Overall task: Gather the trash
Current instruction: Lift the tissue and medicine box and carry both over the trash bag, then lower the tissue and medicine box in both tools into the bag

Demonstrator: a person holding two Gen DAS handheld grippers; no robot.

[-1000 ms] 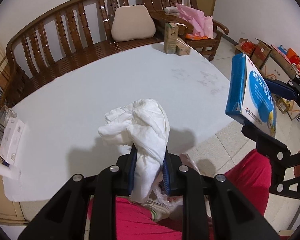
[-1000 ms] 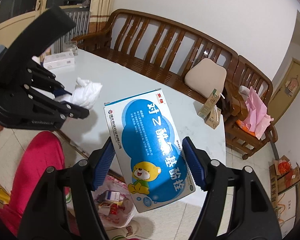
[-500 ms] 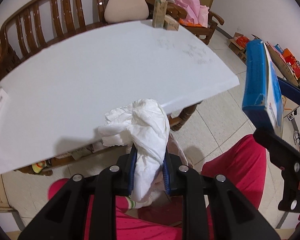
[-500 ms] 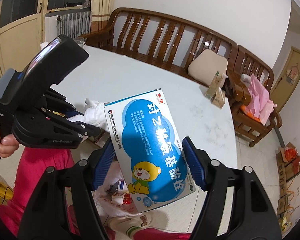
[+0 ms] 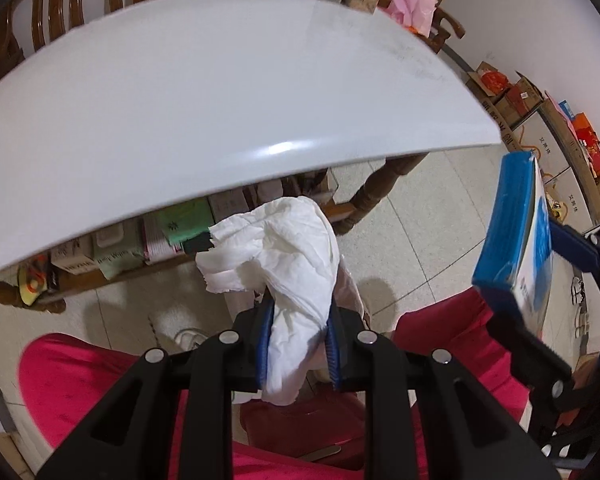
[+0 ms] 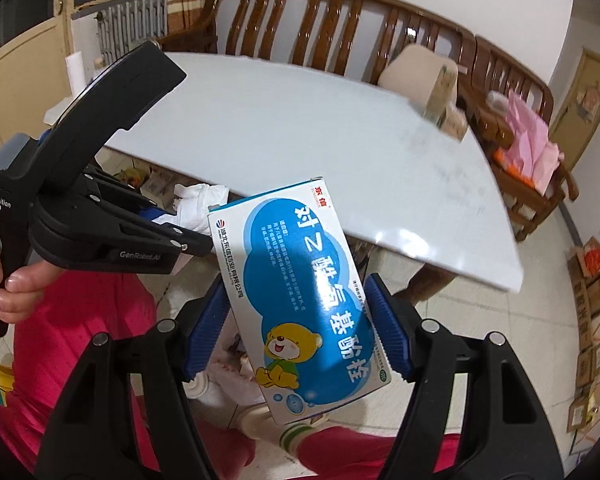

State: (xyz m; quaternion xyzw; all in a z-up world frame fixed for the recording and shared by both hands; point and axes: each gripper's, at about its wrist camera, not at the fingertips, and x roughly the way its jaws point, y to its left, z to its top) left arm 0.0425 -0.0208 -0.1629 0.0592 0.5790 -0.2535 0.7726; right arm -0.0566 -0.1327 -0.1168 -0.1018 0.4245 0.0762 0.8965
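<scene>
My left gripper (image 5: 298, 344) is shut on a crumpled white tissue (image 5: 288, 248) and holds it off the table's near edge, above the floor and the person's red-clad legs. In the right wrist view the left gripper (image 6: 180, 220) and tissue (image 6: 198, 200) sit at the left. My right gripper (image 6: 296, 332) is shut on a blue and white medicine box (image 6: 300, 280) with a cartoon bear. The box (image 5: 516, 240) also shows at the right of the left wrist view. A white bag with trash (image 6: 236, 376) lies on the floor below the box, mostly hidden.
The white table (image 5: 220, 92) carries two small cartons (image 6: 444, 96) at its far side. A wooden bench (image 6: 320, 16) with a beige cushion stands behind it. Cardboard boxes (image 5: 540, 120) line the right wall. Items are stacked on the shelf under the table (image 5: 112, 248).
Both grippers have drawn back from over the table and tilted down, still holding the tissue and the box; the floor and the person's legs now fill the lower views.
</scene>
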